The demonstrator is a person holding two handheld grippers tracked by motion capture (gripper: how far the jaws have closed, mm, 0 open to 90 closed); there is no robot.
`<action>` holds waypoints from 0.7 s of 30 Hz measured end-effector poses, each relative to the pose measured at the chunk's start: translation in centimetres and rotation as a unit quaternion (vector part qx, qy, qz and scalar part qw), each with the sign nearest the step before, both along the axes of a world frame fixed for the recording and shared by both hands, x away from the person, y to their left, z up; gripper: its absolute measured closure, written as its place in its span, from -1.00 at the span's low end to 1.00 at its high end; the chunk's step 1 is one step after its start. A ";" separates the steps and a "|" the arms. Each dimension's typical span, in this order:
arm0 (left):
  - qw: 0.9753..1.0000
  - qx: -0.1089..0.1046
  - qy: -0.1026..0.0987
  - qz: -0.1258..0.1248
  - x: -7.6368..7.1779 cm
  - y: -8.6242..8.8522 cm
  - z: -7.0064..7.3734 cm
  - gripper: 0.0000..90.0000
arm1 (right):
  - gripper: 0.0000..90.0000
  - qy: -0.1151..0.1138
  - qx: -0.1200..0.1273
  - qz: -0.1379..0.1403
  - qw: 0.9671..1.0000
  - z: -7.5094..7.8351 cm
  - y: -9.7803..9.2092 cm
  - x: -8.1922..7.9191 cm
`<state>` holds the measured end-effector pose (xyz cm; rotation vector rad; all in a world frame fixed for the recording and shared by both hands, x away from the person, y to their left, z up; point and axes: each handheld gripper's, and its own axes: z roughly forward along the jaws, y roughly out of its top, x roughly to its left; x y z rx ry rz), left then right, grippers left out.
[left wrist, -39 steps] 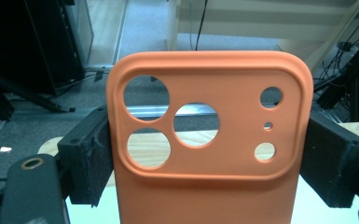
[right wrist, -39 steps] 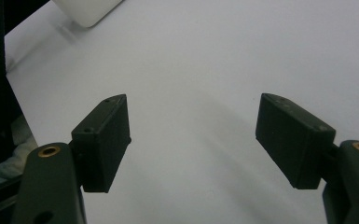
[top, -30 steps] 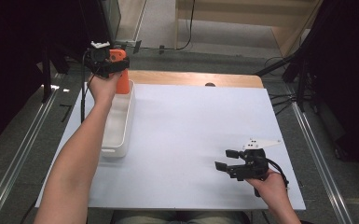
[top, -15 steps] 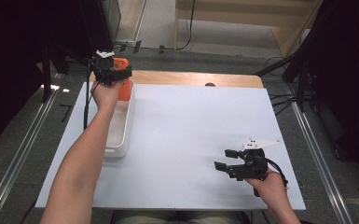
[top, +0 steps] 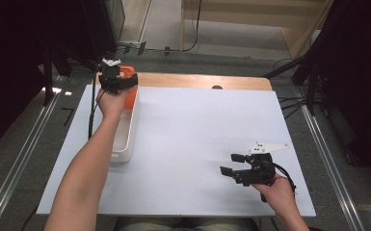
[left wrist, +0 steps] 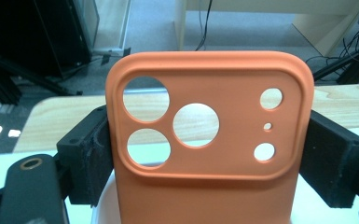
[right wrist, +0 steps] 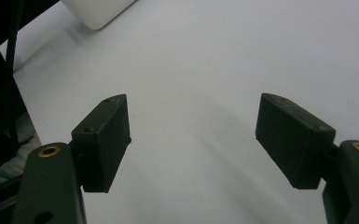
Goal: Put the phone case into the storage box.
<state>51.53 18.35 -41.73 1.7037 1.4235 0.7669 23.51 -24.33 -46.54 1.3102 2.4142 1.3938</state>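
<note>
Worktop (top: 197, 144): white surface with a strip of bare wood along its far edge.
Left tongs (top: 118, 82): raised over the far left corner of the worktop, clamped on an orange phone case (left wrist: 210, 135).
Phone case: upright between the jaws, gripped by its two side edges; camera cut-outs face the left gripper view, wood showing through them.
Tray (top: 125, 139): white, long, along the worktop's left edge; its far end lies just below the case.
Right tongs (top: 236, 168): low near the worktop's near right corner, jaws wide apart, holding nothing.
</note>
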 end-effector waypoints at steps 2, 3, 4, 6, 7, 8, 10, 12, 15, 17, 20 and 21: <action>1.000 0.003 0.003 0.000 0.0 0.0 -0.3 -0.67 | -0.44 0.000 0.000 0.000 1.000 0.0 0.0 0.0; 1.000 0.002 0.002 -0.001 0.0 0.0 -0.3 -0.67 | -0.44 0.001 0.002 -0.001 1.000 0.0 0.0 0.0; 1.000 0.003 0.002 -0.002 0.0 -0.1 -0.4 -0.67 | -0.44 0.001 0.002 -0.002 1.000 0.0 0.0 0.0; 1.000 0.009 0.002 -0.007 -0.1 -0.3 -0.4 -0.67 | -0.44 0.002 0.002 -0.002 1.000 0.0 0.0 0.0; 1.000 0.015 0.001 -0.010 -0.1 -0.4 -0.5 -0.67 | -0.44 0.003 0.002 -0.003 1.000 0.0 0.0 0.0; 1.000 0.018 0.005 -0.012 -0.1 -0.5 -0.6 -0.67 | -0.44 0.003 0.001 -0.001 1.000 0.0 0.1 0.0; 1.000 0.018 0.007 -0.009 -0.1 -0.5 -0.7 -0.67 | -0.44 0.003 0.001 -0.001 1.000 0.0 0.1 0.0; 1.000 0.012 0.010 -0.005 -0.2 -0.4 -0.8 -0.67 | -0.44 0.001 0.002 0.000 1.000 0.0 0.2 0.1; 1.000 0.013 0.012 0.000 -0.1 -0.4 -1.1 -0.67 | -0.44 0.002 0.002 0.001 1.000 0.0 0.2 0.1; 1.000 0.019 0.010 0.002 -0.2 -0.5 -1.1 -0.67 | -0.44 0.004 0.002 0.002 1.000 0.0 0.3 0.0; 1.000 0.021 0.011 0.002 -0.2 -0.6 -1.1 -0.68 | -0.44 0.002 0.004 0.001 1.000 0.0 0.3 0.1; 1.000 0.022 0.010 0.001 -0.2 -0.6 -1.1 -0.68 | -0.44 0.003 0.004 0.000 1.000 0.0 0.3 0.1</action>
